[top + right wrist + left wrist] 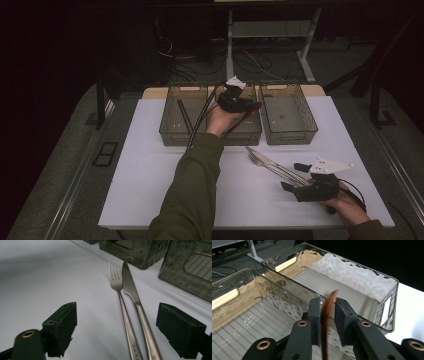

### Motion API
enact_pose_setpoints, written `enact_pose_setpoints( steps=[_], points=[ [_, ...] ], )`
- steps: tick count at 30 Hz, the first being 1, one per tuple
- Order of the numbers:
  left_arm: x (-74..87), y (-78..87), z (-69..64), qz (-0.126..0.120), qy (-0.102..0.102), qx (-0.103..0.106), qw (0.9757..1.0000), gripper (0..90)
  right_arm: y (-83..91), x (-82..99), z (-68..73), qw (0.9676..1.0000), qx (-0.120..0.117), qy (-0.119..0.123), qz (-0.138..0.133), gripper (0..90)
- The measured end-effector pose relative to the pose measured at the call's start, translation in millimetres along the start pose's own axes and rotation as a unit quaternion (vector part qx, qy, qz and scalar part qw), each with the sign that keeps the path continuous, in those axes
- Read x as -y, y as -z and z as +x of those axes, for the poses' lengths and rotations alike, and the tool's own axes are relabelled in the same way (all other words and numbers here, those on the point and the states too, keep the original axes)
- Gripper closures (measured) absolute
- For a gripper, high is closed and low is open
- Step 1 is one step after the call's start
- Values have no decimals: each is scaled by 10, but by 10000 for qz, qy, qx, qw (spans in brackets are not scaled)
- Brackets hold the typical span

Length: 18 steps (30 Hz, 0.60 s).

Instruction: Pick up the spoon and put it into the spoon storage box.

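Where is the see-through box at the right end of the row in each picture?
High view: the right-hand box ends the row of three, up and right of the middle.
Left gripper view: it is the farther box, running from the upper middle down to the right.
Right gripper view: it sits at the right edge, near the top.
Shared landmark: the middle box right beside it in all three.
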<state>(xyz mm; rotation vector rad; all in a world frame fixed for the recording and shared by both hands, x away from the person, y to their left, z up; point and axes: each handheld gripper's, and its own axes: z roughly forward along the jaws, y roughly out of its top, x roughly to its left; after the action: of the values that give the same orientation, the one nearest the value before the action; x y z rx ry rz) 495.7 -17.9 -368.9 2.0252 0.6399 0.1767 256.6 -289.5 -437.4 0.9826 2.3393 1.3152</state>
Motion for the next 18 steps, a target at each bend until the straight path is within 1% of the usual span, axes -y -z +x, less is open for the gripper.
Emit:
enact_pose_setpoints(
  steps=[2, 5, 10, 14, 16, 17, 18],
  points=[
    [-9, 10, -10, -35, -62, -16, 10000, 725, 0, 0, -1, 10000, 1, -3, -1, 164],
    [-25, 41, -32, -58, -101, -23, 9999, 715, 0, 1, -1, 10000, 2, 5, 2, 163],
    [-44, 124, -83, -32, -222, 24, 9997, 675, 0, 4, -9, 10000, 2, 4, 1, 164],
    [-31, 211, -127, -55, -286, 93, 9995, 652, 0, 3, -15, 10000, 27, 3, 3, 164],
    [-16, 257, -152, -13, -336, 115, 9994, 642, -1, 3, -15, 10000, 22, 4, 6, 164],
    [-7, 273, -165, -31, -311, 144, 9994, 636, -4, 3, -15, 10000, 30, 4, 0, 164],
    [3, 293, -172, -26, -327, 188, 9993, 626, -5, 2, -15, 10000, 29, 6, 2, 164]
  ],
)
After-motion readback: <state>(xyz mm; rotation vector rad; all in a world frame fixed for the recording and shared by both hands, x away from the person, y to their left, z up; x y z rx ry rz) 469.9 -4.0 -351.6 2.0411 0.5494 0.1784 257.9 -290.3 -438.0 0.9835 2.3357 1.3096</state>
